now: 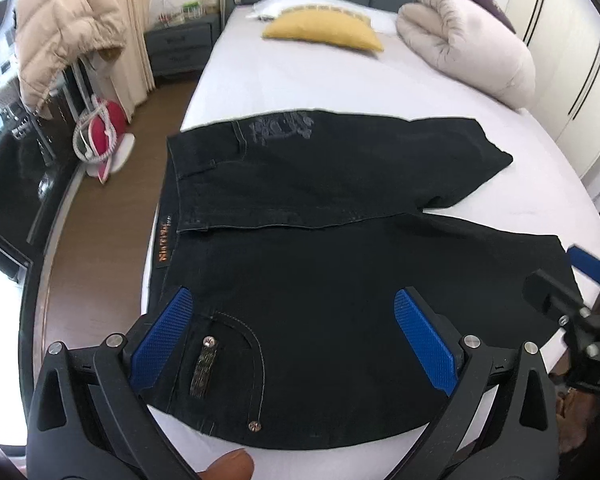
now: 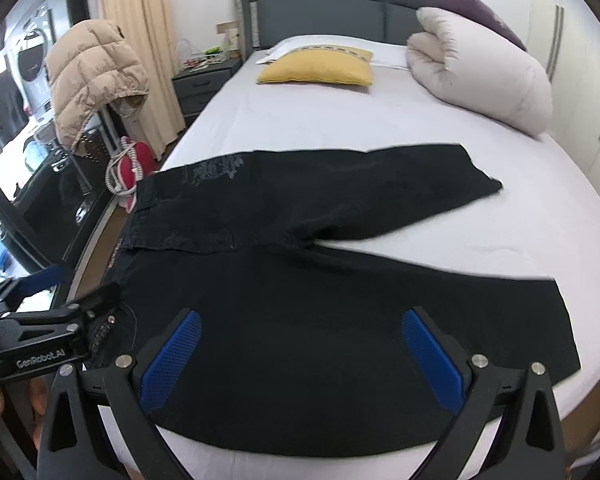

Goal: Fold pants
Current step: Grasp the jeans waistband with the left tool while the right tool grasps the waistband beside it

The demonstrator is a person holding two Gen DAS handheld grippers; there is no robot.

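My black pants [image 1: 320,280] lie flat on the near end of the bed [image 1: 300,80]. My left gripper [image 1: 296,320] and right gripper [image 2: 300,344] hang over them, both wide apart and holding nothing. I have not started folding, I think. Next I should pinch the near leg's edge.

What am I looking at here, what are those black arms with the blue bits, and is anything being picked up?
There is no robot here. A person holds a pair of hand tongs in each hand, and a wide-angle camera on each looks forward along its two fingers. One picture comes from the left tongs, the other from the right tongs; each also catches the other at its edge. The blue bits are the grip pads. Both tongs stand wide open and hold nothing. Under them, black pants lie spread on a white bed, waistband toward the left bed edge, legs running to the right. Farther up the bed are a yellow pillow and a rolled duvet.
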